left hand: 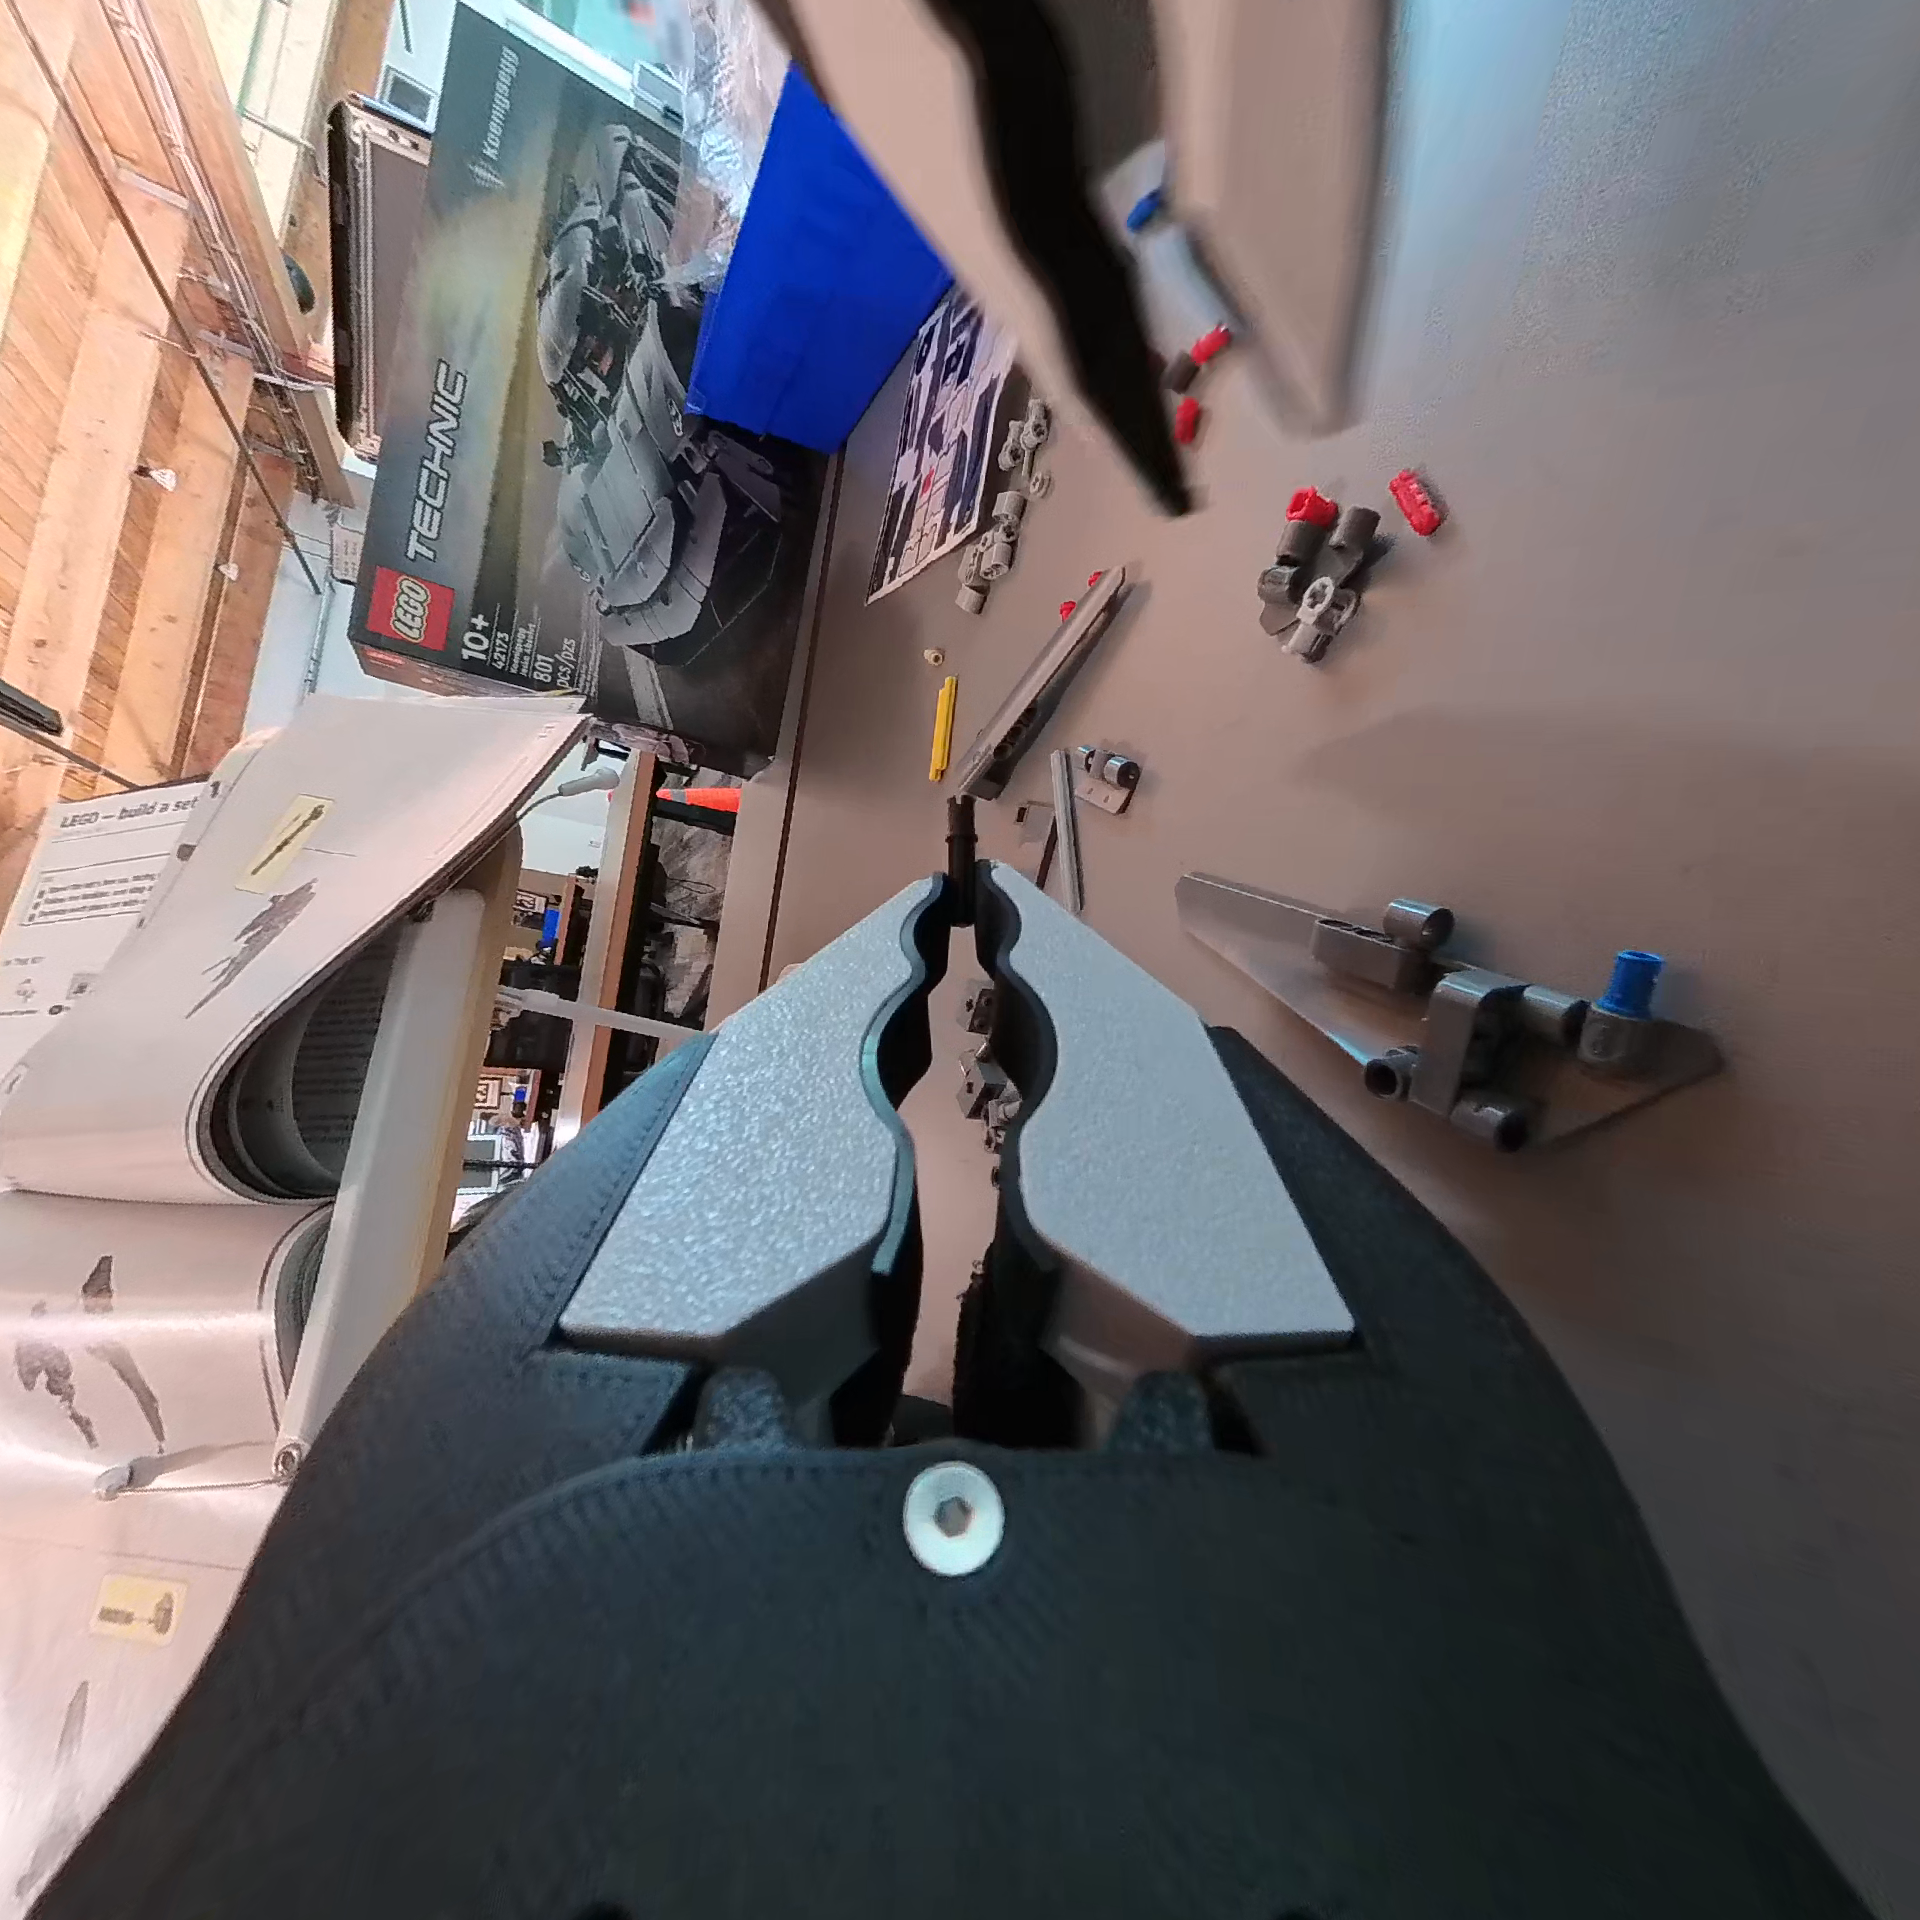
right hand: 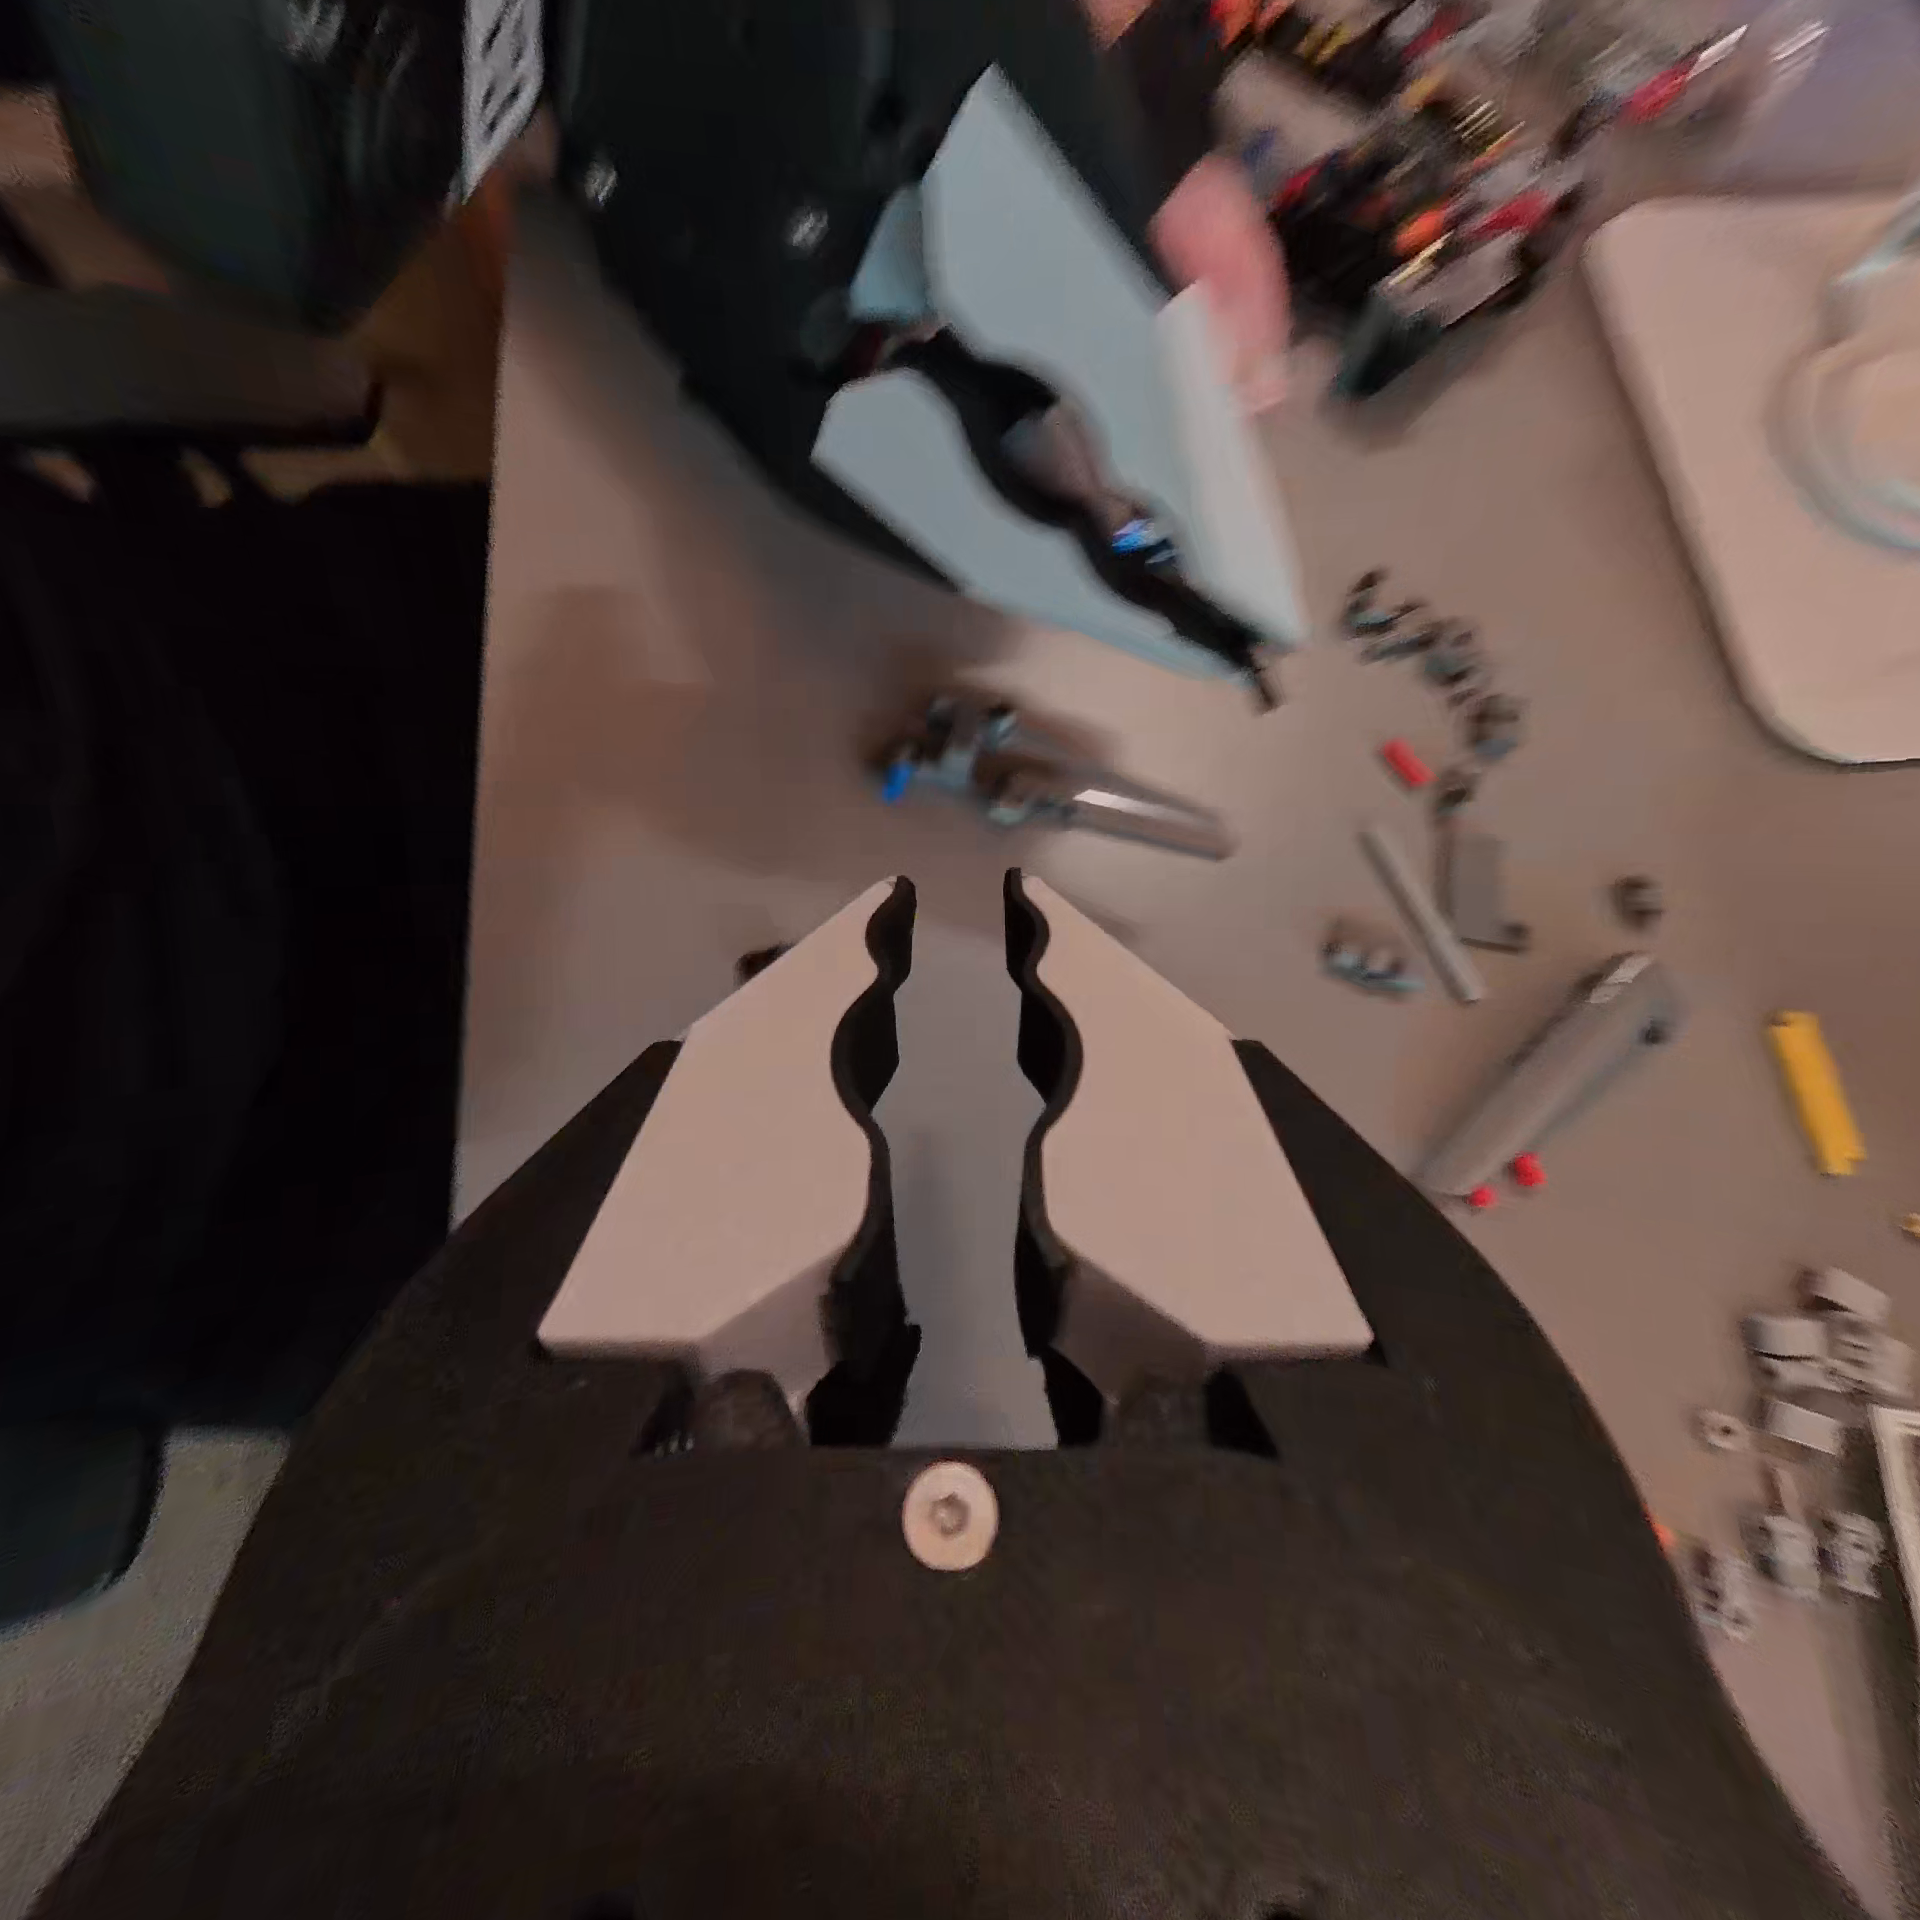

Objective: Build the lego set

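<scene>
My left gripper (left hand: 968,902) is clamped on a small black pin (left hand: 958,847), which sticks out just past the fingertips. Just beyond the pin is a long grey beam (left hand: 1044,681) with a yellow axle (left hand: 943,725) beside it on the left. To the right, near me, lies the grey sub-assembly with a blue pin (left hand: 1455,1013) on the table (left hand: 1662,520). My right gripper (right hand: 958,883) has its jaws apart with nothing between them, hovering over bare table; that same sub-assembly (right hand: 1039,784) lies just ahead of it. That view's pretty blurry. The set's box (left hand: 582,416) stands far left.
</scene>
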`<state>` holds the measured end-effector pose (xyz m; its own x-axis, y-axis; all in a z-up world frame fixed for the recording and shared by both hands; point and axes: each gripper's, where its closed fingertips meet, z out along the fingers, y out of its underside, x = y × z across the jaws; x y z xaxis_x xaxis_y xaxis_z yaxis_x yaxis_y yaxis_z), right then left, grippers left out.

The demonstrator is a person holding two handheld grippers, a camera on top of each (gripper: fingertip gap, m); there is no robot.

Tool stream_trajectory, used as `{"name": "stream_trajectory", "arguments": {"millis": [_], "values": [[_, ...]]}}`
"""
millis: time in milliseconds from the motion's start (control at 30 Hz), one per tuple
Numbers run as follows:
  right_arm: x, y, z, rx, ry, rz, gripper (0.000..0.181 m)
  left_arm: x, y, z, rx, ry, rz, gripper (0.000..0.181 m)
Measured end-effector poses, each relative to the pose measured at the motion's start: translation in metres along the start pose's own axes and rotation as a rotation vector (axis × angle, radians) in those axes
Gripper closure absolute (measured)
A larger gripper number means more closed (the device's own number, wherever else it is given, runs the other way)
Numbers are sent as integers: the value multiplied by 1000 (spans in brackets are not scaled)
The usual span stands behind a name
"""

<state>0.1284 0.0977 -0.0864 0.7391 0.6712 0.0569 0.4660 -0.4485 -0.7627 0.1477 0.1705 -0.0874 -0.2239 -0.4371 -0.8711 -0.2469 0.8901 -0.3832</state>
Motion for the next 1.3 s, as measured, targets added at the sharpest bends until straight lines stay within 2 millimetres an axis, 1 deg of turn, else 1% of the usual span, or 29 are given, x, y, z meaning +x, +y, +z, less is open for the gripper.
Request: {"name": "stream_trajectory", "arguments": {"millis": [100, 167, 233, 333, 400, 567, 833, 967, 1100, 1300], "values": [[30, -16, -10, 102, 122, 16, 166, -1, 0, -1, 0, -5, 0, 180], [45, -22, -14, 142, 186, 6, 166, -1, 0, -1, -2, -5, 4, 180], [49, -27, -14, 176, 198, -5, 166, -1, 0, -1, -4, -4, 7, 180], [46, -26, -8, 169, 182, -26, 165, -1, 1, -1, -5, -3, 7, 180], [40, -22, -5, 144, 163, -49, 165, -1, 1, -1, -5, -3, 5, 180], [22, -4, 0, 62, 109, -81, 165, -1, 1, -1, -5, 0, 5, 180], [-17, 24, 4, -30, 4, -108, 158, -1, 1, 0, -10, -4, 7, 180], [-37, 32, 9, -55, -23, -134, 159, 0, 0, 0, -10, -3, 11, 180], [-47, 40, 17, -95, -38, -150, 163, 1, 1, 1, -12, -1, 10, 180], [-51, 45, 29, -107, -51, -153, 164, 0, 1, 0, -10, -4, 9, 180]]}}
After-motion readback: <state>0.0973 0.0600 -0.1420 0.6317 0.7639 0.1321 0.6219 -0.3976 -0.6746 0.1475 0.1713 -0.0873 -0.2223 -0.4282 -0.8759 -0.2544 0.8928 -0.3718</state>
